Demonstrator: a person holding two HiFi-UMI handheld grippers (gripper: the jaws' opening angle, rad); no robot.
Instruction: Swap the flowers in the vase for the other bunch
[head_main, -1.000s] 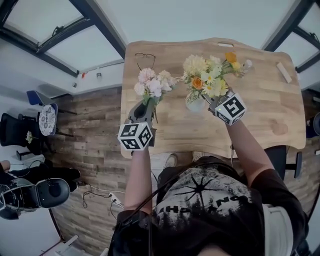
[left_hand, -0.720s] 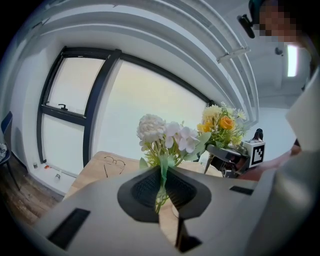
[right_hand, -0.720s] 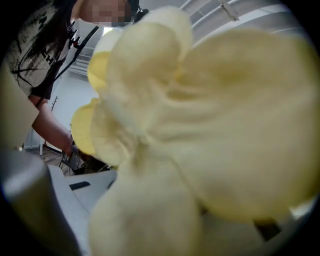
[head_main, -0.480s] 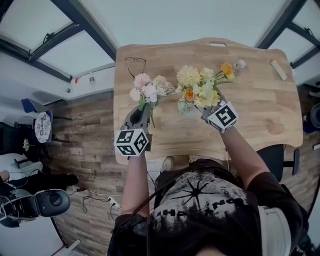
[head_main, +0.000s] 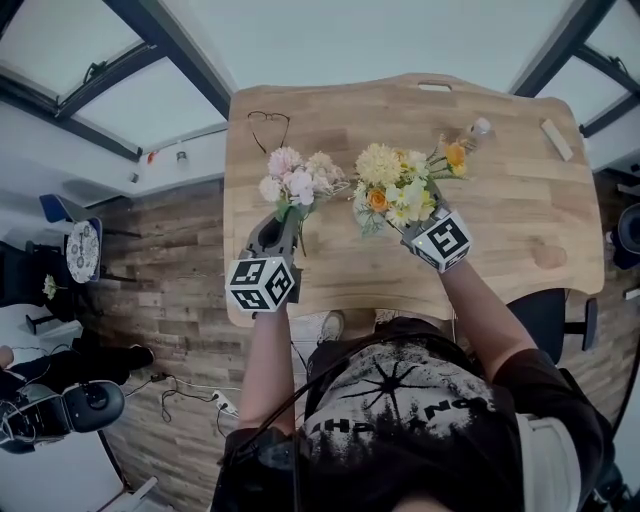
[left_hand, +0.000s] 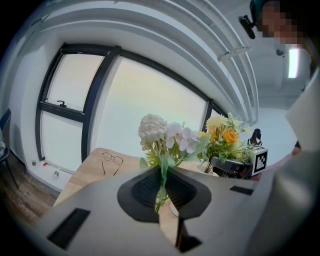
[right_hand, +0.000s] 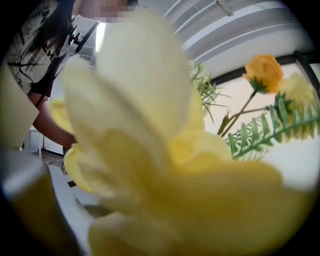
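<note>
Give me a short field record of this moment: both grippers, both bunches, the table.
left gripper: jaws shut on the stems of the pink and white bunch, blooms up, over the table's near left part
right gripper: at the base of the yellow bunch; jaws have just been opening; petals fill its own view, so any grip is unseen
bunches: side by side
table: wooden; glasses lie at its far left corner

Bright daylight floods from windows, fisheye edges curve, close petals blur.
</note>
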